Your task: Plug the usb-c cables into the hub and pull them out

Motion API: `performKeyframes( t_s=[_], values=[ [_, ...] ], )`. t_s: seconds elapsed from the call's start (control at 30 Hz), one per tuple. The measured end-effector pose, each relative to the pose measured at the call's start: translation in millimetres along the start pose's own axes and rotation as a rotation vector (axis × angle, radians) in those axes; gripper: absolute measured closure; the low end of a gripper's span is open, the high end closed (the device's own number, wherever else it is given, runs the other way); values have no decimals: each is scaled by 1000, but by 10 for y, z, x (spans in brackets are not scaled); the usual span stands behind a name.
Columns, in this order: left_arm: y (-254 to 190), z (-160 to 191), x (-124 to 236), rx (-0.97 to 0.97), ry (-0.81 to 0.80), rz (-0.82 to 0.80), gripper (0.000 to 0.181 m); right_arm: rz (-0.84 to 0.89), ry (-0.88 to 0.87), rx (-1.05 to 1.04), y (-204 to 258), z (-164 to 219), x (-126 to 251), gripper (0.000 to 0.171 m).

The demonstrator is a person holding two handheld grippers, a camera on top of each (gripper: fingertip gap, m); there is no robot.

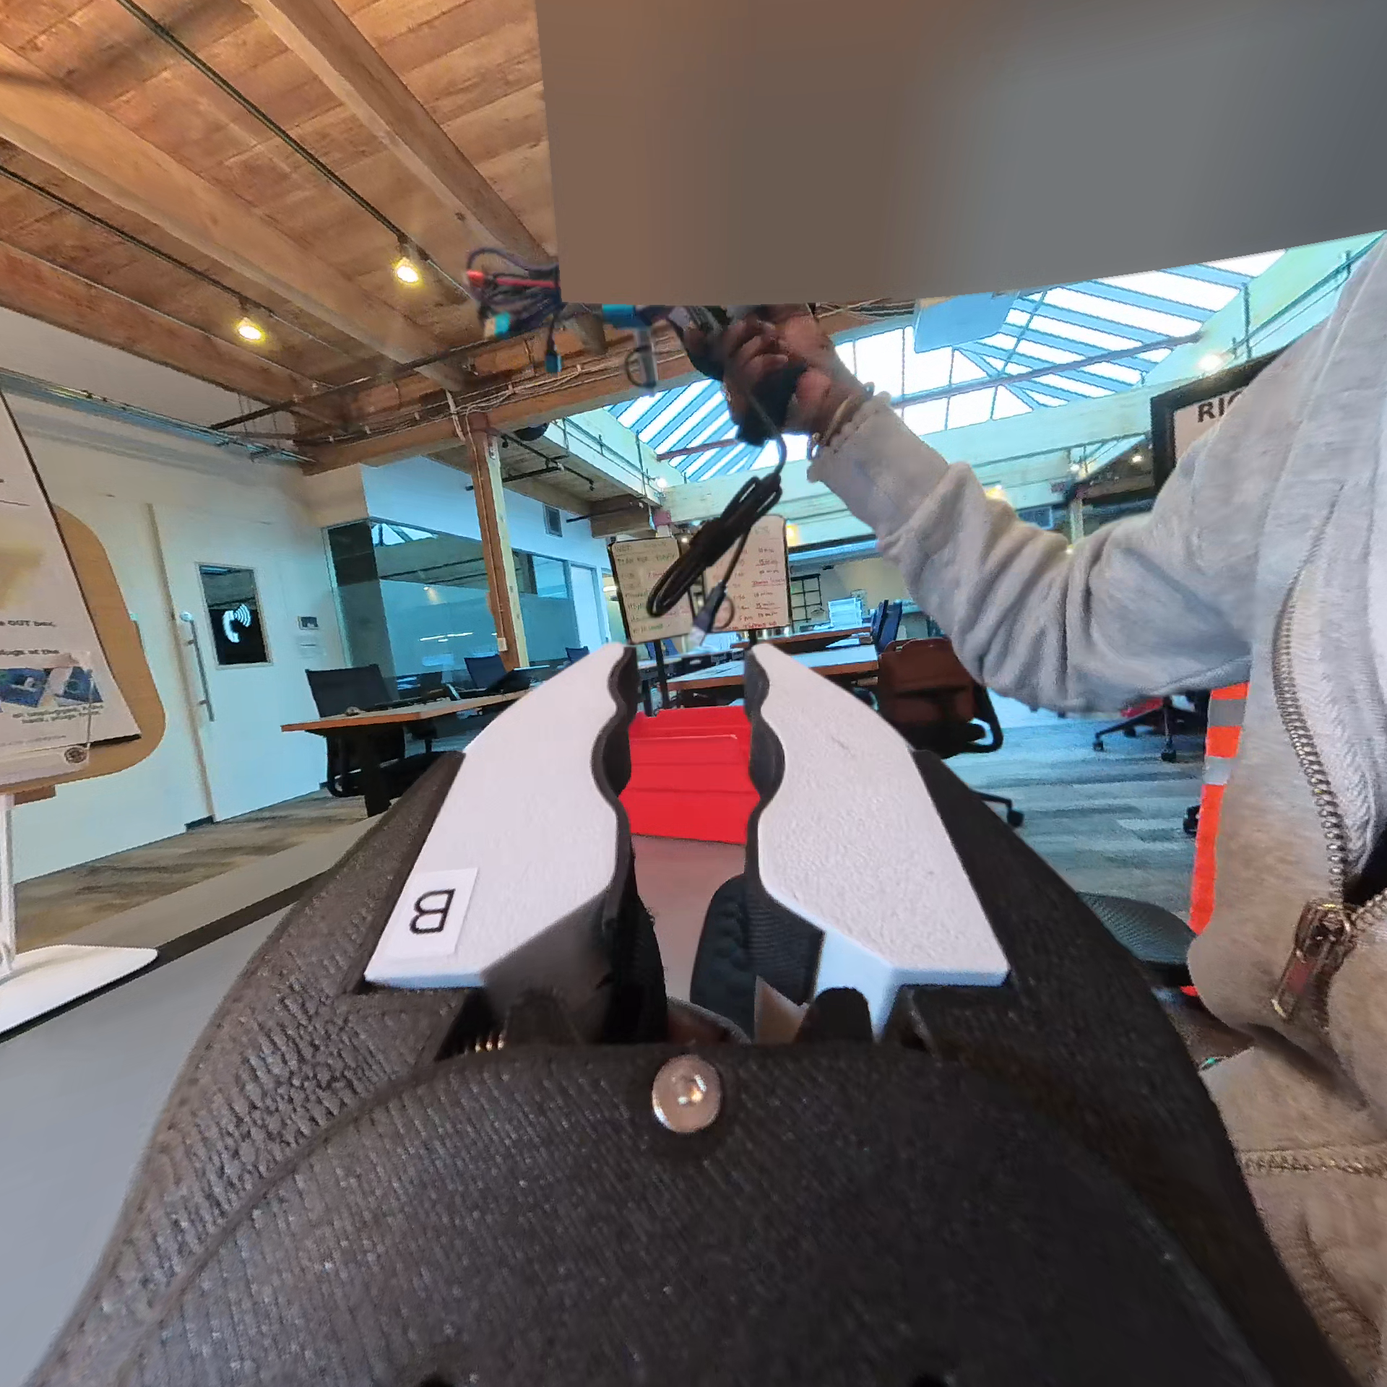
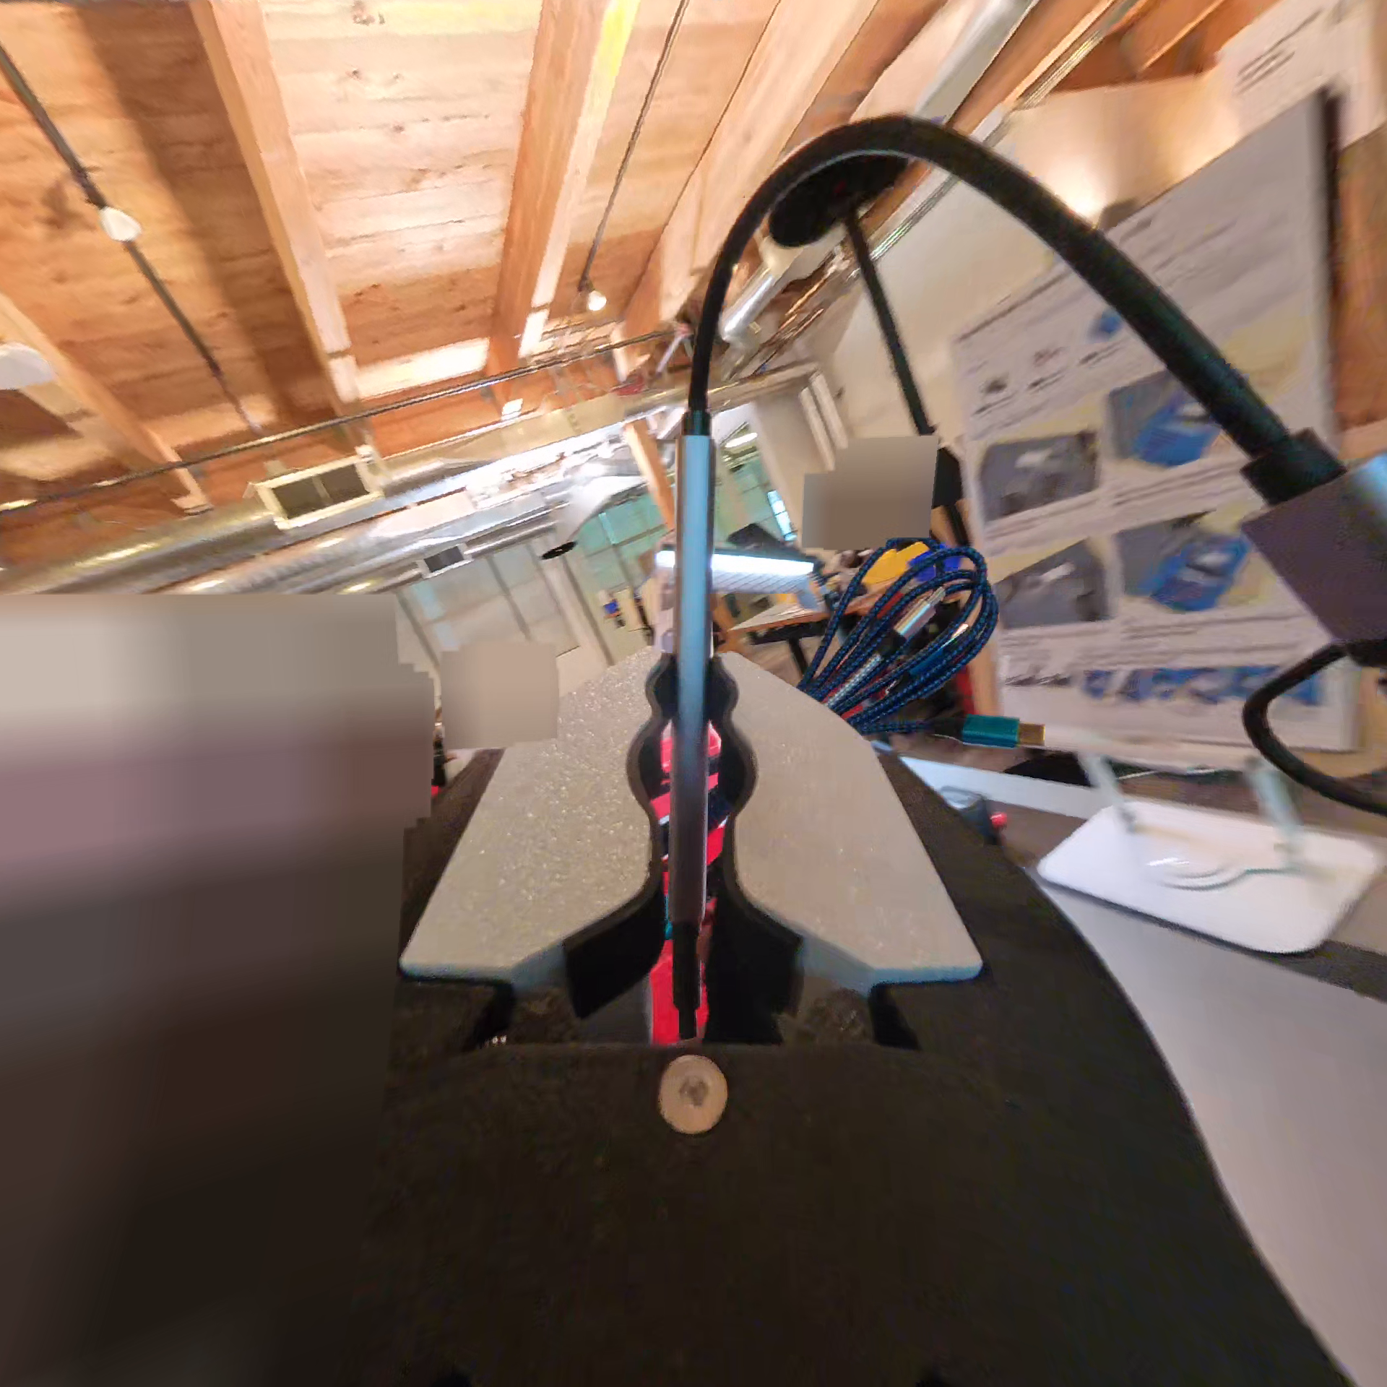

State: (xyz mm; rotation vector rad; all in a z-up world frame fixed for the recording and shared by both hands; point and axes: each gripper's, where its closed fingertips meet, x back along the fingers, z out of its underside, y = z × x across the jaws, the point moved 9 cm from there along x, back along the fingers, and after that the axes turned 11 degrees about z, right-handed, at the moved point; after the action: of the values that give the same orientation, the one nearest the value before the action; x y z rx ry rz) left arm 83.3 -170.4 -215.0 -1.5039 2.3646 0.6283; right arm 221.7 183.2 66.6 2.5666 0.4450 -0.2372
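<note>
Hub [image 2: 690,675] clamped edge-on in right gripper [image 2: 692,668]; left gripper [image 1: 690,657] parted, empty.

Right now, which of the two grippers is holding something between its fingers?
The right gripper: its fingers are shut on the slim silver hub, seen edge-on. The left gripper is open, with nothing between its fingers.

one hub [image 2: 689,675], two hand-held grippers [image 1: 690,660]

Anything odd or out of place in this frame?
Yes. The right gripper is shut edge-on on the slim silver hub, raised toward the ceiling. The hub's black cable arcs overhead. A blue braided cable bundle dangles mid-air beside it. The left gripper is open, empty.
</note>
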Motion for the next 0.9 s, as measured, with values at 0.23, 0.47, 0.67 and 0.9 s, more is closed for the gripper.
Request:
performKeyframes(
  t_s=[0.23,0.47,0.67,0.9],
  values=[
    [-3,56,-31,-44,65,-26,154,166,-33,175,-767,-419,531,163],
    [12,85,-36,-53,88,-44,154,264,-18,334,-1655,10,1022,162],
    [24,100,-34,-55,98,-59,155,530,109,386,-2209,697,1316,163],
    [19,119,-43,-67,120,-62,155,855,476,452,-2578,1198,1410,160]
  ],
)
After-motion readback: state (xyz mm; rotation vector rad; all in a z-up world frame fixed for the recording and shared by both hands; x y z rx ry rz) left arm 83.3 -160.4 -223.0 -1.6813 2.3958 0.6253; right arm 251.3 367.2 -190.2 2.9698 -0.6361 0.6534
